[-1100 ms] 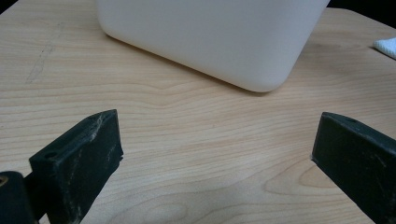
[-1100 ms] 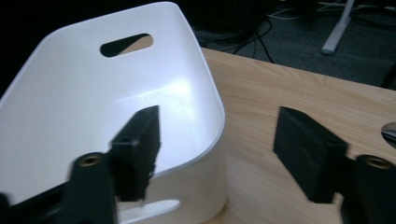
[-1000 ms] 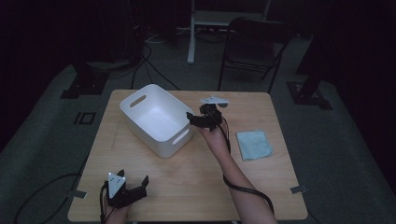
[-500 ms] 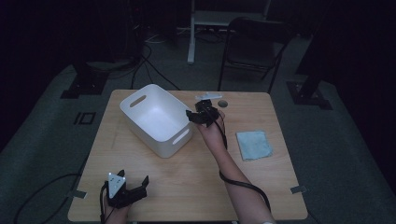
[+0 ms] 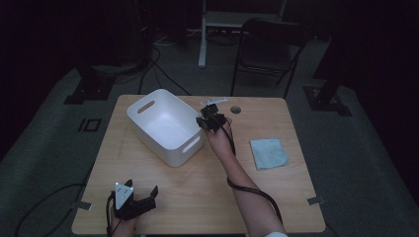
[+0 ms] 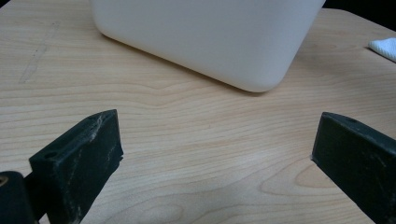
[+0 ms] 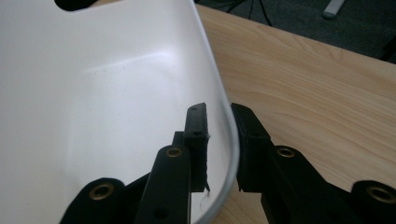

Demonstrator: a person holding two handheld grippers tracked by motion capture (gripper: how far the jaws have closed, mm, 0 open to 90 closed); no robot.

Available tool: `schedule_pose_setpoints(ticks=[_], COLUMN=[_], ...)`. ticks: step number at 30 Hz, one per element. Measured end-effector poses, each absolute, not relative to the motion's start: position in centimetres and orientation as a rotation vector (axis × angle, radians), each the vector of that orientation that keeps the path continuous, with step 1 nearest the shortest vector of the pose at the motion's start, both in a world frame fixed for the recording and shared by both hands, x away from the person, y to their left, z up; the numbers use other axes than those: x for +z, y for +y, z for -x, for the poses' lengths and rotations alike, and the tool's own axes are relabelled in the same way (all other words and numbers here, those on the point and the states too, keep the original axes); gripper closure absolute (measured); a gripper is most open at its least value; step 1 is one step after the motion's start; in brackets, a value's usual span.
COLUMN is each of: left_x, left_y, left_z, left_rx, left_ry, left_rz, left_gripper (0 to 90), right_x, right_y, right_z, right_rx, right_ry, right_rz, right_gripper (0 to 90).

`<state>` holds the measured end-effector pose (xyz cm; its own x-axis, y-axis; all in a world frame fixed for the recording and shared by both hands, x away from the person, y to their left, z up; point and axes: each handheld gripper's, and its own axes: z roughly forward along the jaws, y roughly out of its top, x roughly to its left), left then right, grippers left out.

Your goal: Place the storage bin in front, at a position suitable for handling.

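Straddling the rim of the white bin [image 5: 165, 126], the right gripper [image 5: 206, 122] has one black jaw inside the wall and the other outside it, at the bin's corner nearest the person's right arm. Its jaws have just been closing, and in the right gripper view they sit tight against both faces of the thin white wall [image 7: 224, 140], so the bin's edge is pinched between them. The bin stands upright on the wooden table [image 5: 247, 197], toward the far left part of it, turned at an angle to the table's edges, with a slot handle showing in each short end. Its inside looks bare and white. Near the front left corner of the table the left gripper [image 5: 143, 197] rests low over the wood, well apart from the bin, its jaws spread wide with only bare tabletop between them; in the left gripper view the bin's rounded corner [image 6: 261, 70] stands farther off ahead. A folded pale blue cloth [image 5: 268, 153] lies flat on the right side of the table, apart from both grippers.
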<state>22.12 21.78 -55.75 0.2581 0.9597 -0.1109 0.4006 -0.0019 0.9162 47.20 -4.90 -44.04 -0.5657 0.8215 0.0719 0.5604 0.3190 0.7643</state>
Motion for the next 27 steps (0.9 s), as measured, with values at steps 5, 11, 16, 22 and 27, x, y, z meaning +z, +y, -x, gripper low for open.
schedule_pose_setpoints(ticks=[5, 11, 16, 22, 27], left_x=[-55.7, -55.7, -55.7, -55.7, -55.8], left_y=[21.7, 21.7, 21.8, 21.7, 21.6], left_z=[-22.1, -22.1, -22.0, -22.1, -22.1], left_rx=[0.726, 0.722, 0.722, 0.720, 0.722], left_ry=[1.287, 1.294, 1.295, 1.289, 1.294], left_rz=[-1.568, -1.564, -1.559, -1.564, -1.564], left_gripper=[1.6, 1.6, 1.6, 1.6, 1.6], right_x=[-44.1, -44.0, -43.9, -43.9, -43.9], right_y=[-4.7, -4.7, -4.8, -5.4, -6.1], right_z=[-47.5, -47.4, -47.3, -46.8, -46.3], right_rx=[1.076, 1.056, 1.045, 1.046, 1.056], right_ry=[2.259, 2.279, 2.286, 2.293, 2.294], right_rz=[-1.237, -1.216, -1.215, -1.204, -1.201], right_gripper=[82.9, 83.4, 83.8, 84.0, 84.1])
